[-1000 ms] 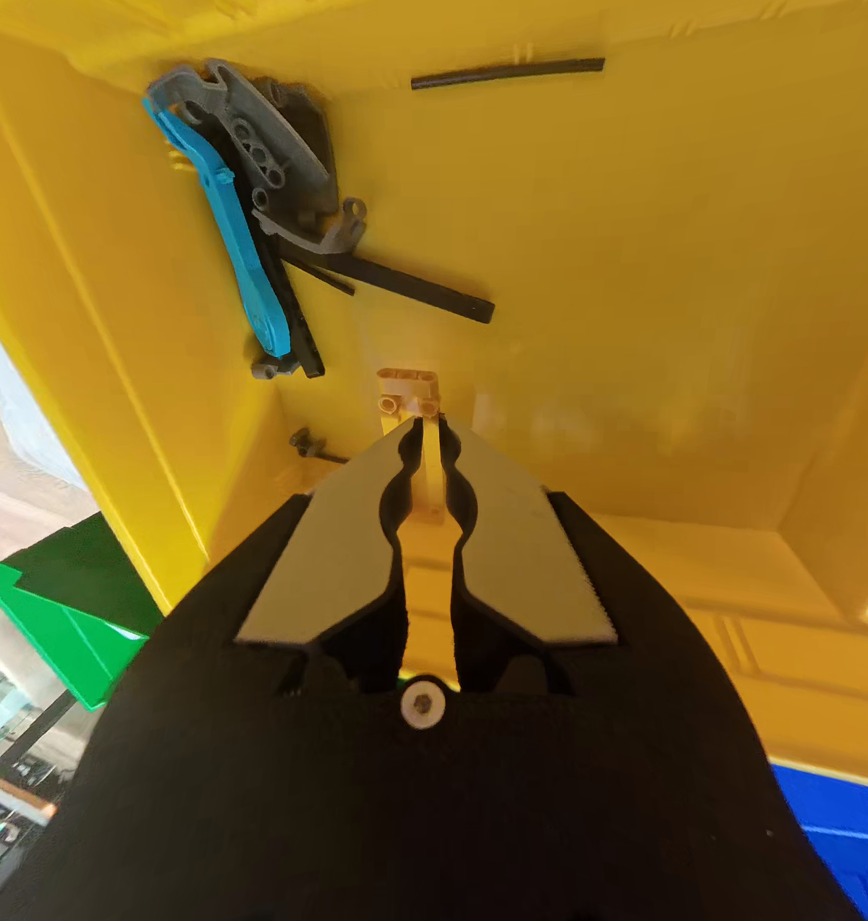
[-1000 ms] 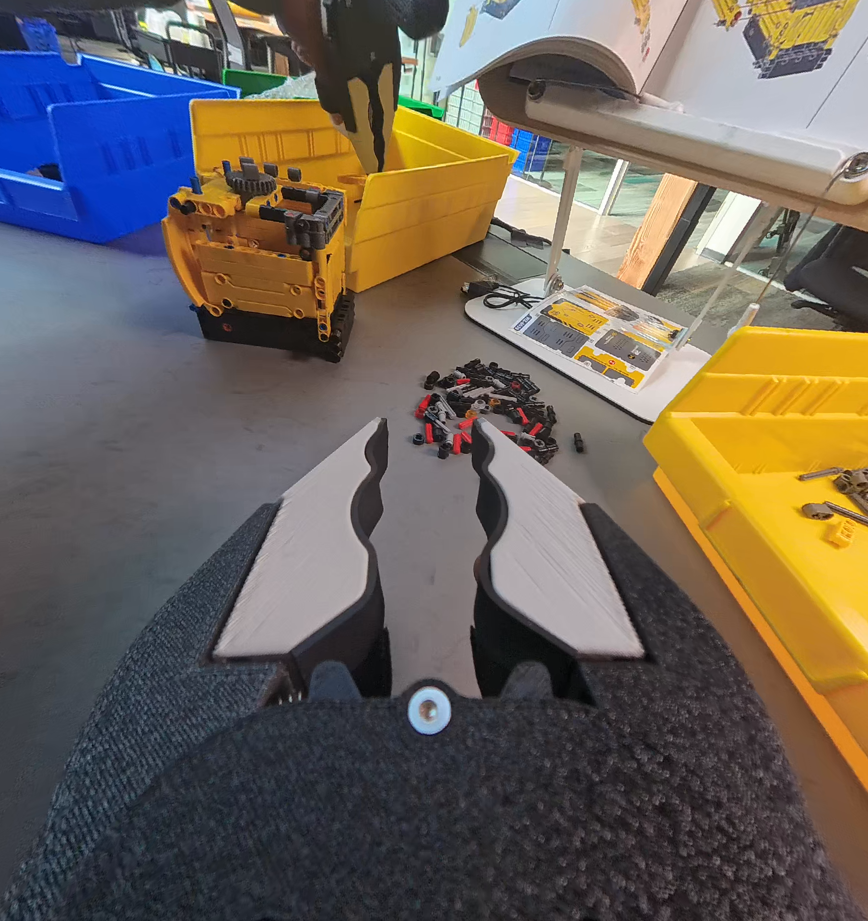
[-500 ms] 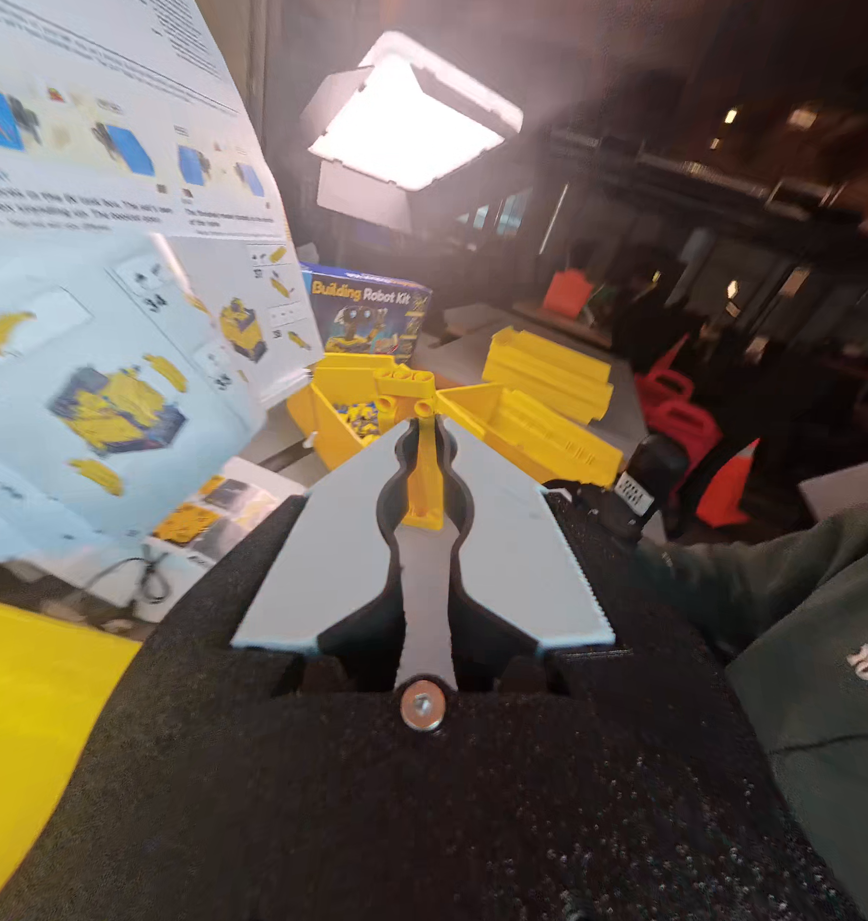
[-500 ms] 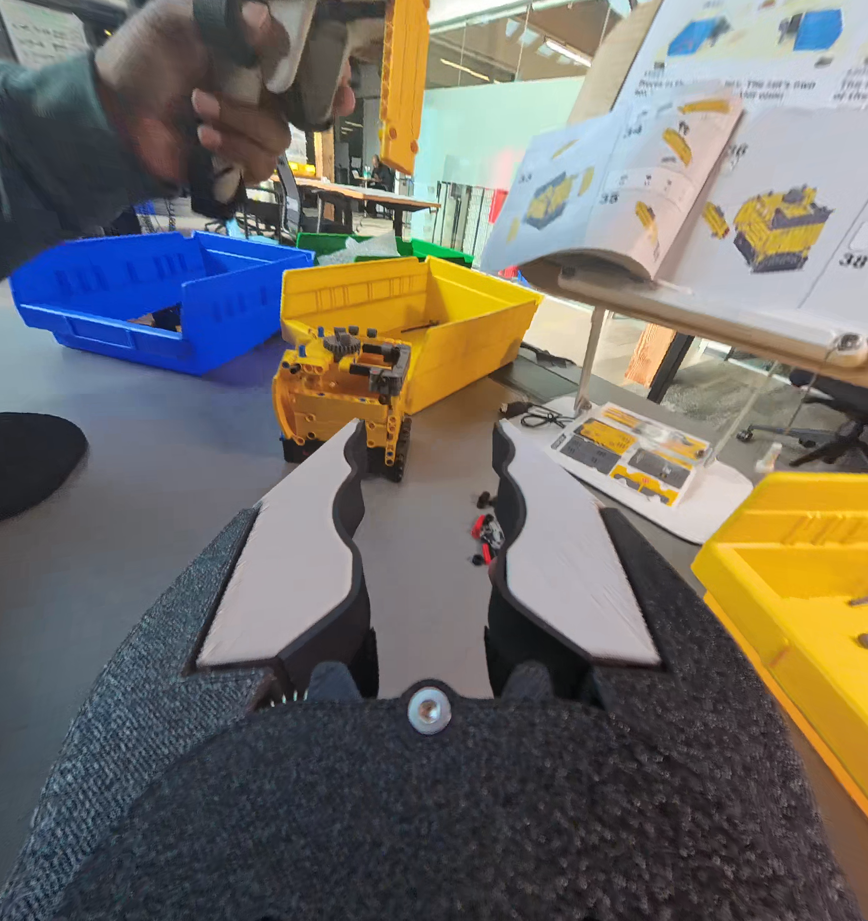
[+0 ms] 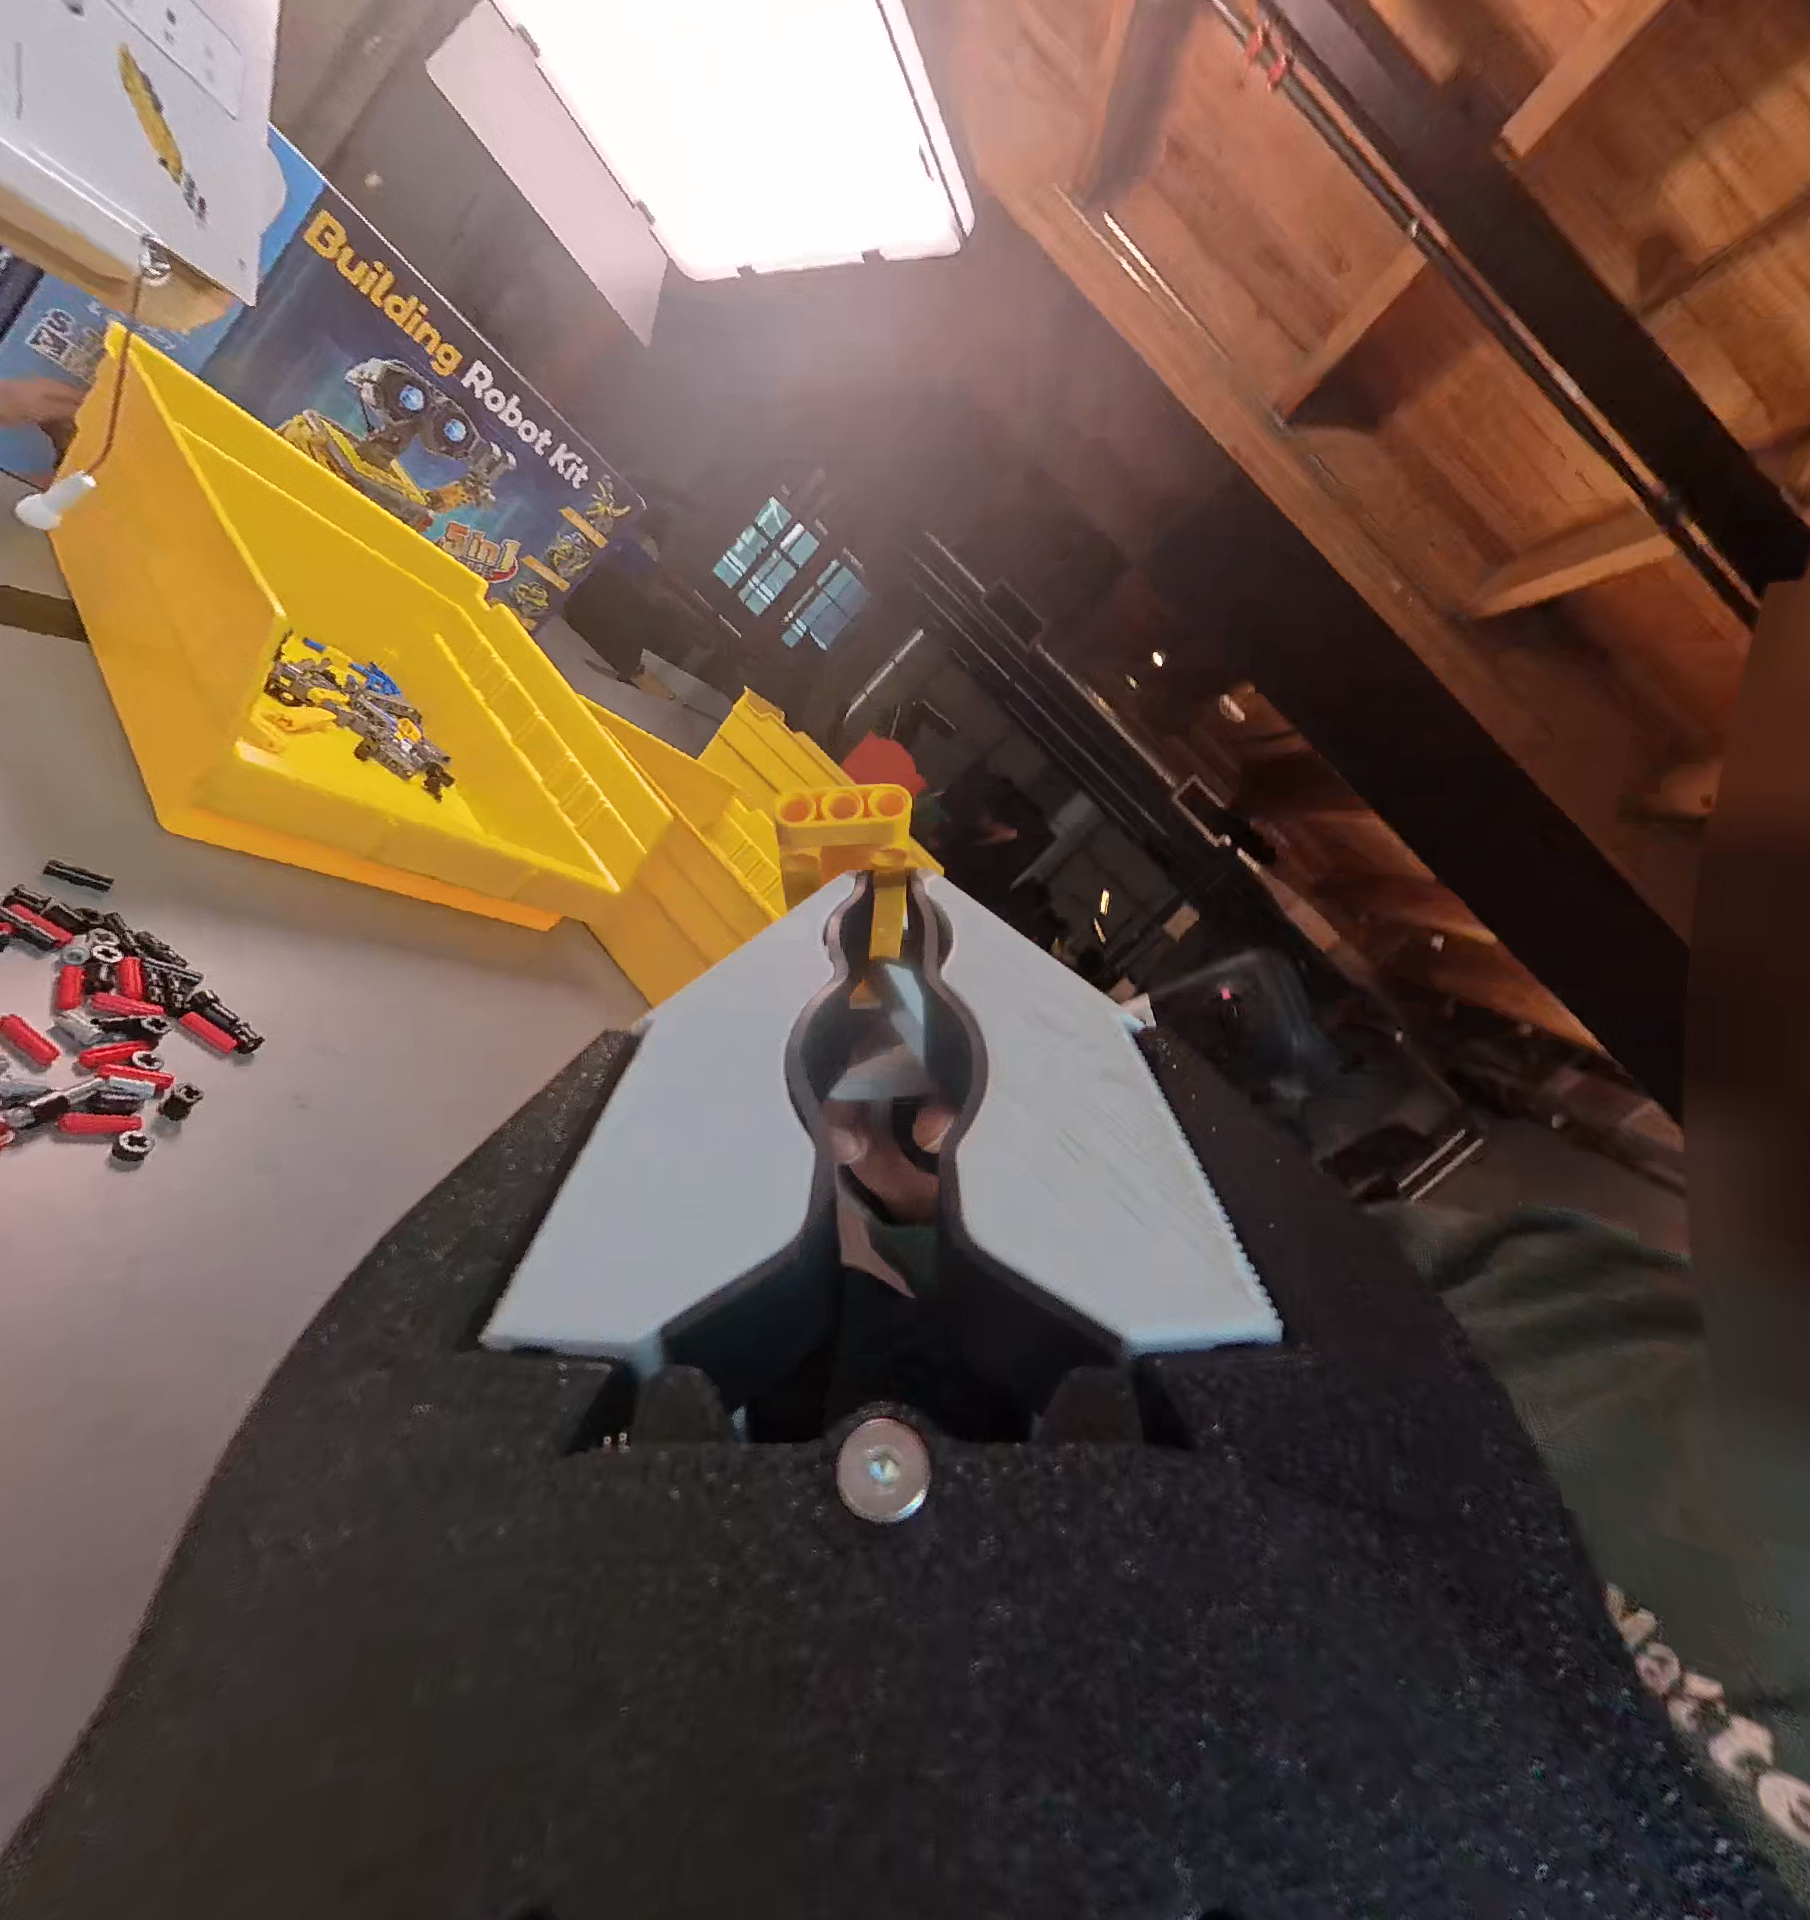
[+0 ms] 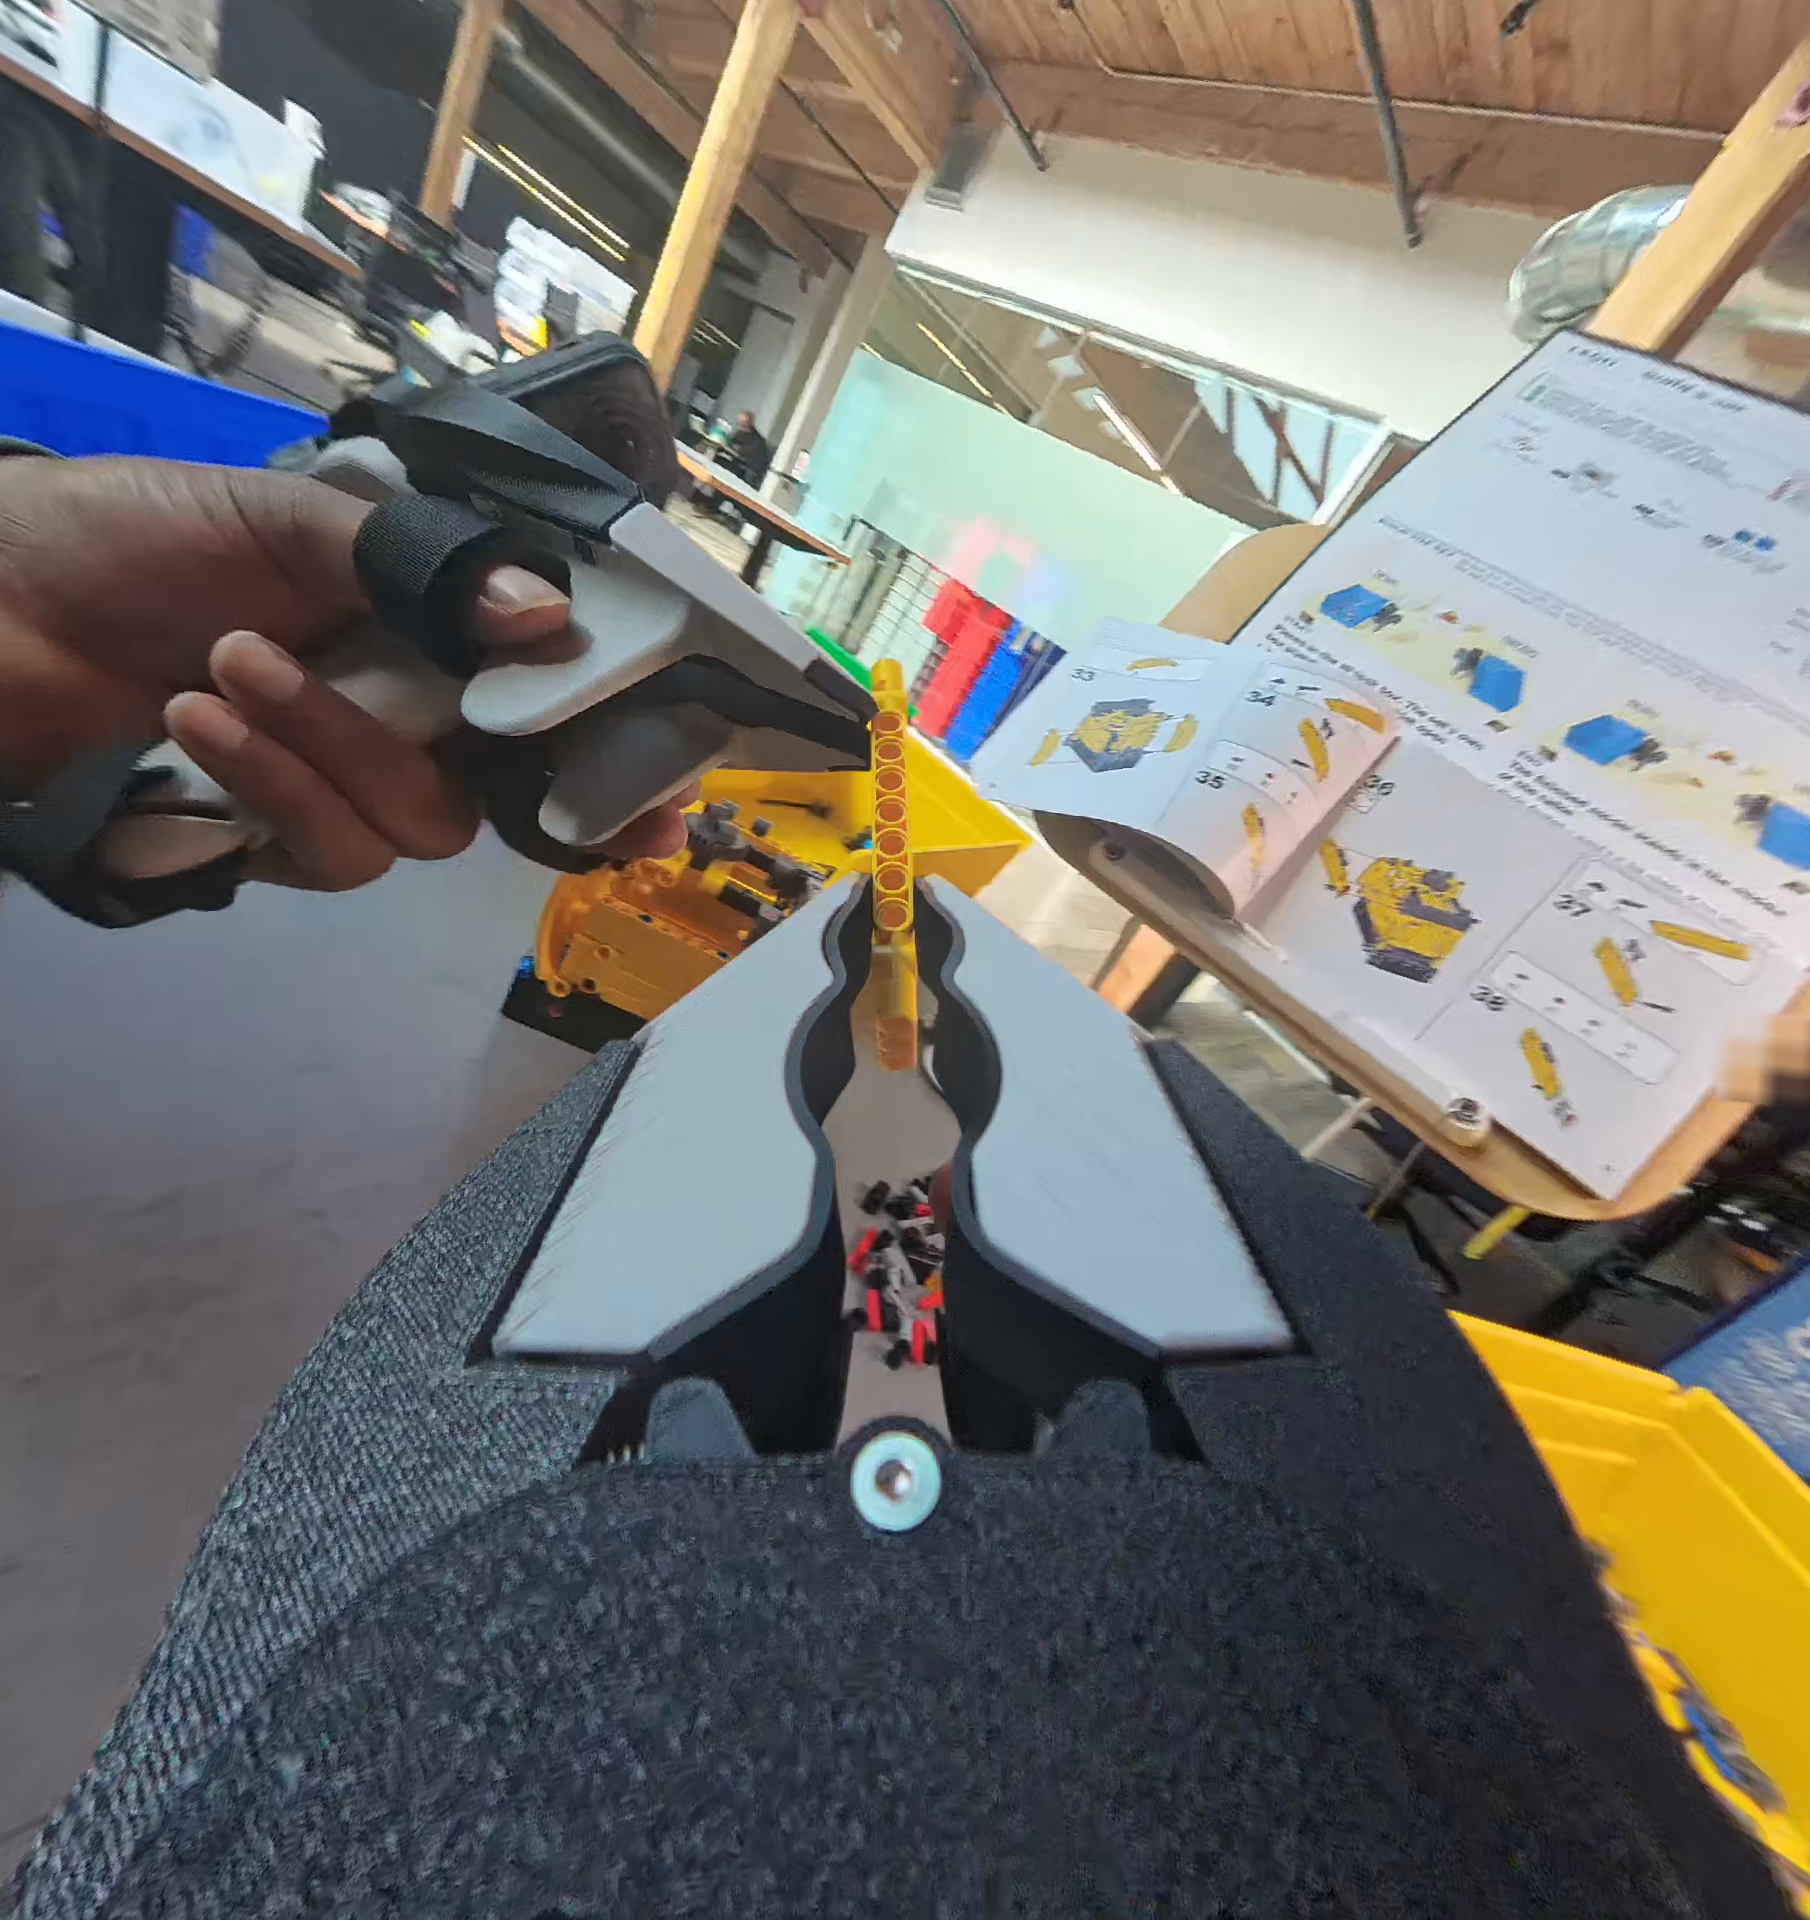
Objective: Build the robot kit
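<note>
My left gripper [image 5: 885,888] is shut on a long yellow holed beam [image 5: 845,823], whose end sticks out past the tips. In the right wrist view a hand holds this left gripper [image 6: 859,722], which clamps the beam [image 6: 890,800] near its top. My right gripper [image 6: 893,894] is closed on the lower part of the same beam, held upright in the air above the grey table [image 6: 205,1091]. A half-built yellow model [image 6: 652,925] stands on the table behind the beam.
A pile of red and black pins [image 5: 70,1039] lies on the table. A yellow bin [image 5: 257,623] with small parts and a kit box [image 5: 444,416] stand beyond it. An open instruction booklet on a stand [image 6: 1503,779] is at the right, above another yellow bin [image 6: 1711,1558]. The grippers are tip to tip, or close to it. From the left gripper's tips to the half-built yellow model [image 6: 652,925] is close to 15 cm.
My left gripper lifted the beam out of the yellow bin and swung it over in front of my right gripper. My right gripper rose from the table and closed on the beam.
</note>
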A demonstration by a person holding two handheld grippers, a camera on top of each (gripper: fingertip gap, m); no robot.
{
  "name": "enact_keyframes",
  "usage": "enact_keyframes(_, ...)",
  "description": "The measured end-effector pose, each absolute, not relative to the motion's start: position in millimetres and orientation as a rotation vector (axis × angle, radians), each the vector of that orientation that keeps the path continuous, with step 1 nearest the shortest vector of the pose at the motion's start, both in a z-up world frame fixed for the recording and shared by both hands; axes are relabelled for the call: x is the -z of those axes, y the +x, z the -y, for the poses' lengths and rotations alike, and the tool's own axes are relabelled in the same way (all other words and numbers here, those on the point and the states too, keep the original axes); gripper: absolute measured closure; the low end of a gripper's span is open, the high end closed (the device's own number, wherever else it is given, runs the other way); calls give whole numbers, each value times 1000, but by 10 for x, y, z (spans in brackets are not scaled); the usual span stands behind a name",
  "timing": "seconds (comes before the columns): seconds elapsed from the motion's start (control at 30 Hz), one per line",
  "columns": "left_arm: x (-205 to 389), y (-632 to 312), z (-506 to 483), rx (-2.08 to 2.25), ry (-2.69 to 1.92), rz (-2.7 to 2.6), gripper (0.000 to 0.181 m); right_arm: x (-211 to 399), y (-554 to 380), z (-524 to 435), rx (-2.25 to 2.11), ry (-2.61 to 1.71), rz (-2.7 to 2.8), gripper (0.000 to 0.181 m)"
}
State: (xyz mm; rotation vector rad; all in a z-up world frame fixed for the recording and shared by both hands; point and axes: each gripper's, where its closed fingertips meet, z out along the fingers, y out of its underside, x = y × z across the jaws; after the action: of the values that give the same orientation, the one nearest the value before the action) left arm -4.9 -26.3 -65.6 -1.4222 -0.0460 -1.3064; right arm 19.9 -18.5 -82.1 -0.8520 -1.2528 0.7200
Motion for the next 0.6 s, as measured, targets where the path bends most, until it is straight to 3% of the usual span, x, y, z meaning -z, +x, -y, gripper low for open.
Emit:
enact_keyframes(0.17,1030,-28,471,817,-1587,-487,161,1074,293,267,-1172,-976,1513,174)
enact_keyframes(0.27,1387,18,473,527,-1632,-708,148,1320,289,198,-1231,-1037,1608,174)
enact_keyframes(0.6,1731,74,516,617,-1718,-744,130,1728,404,482,-1368,-1043,1831,174)
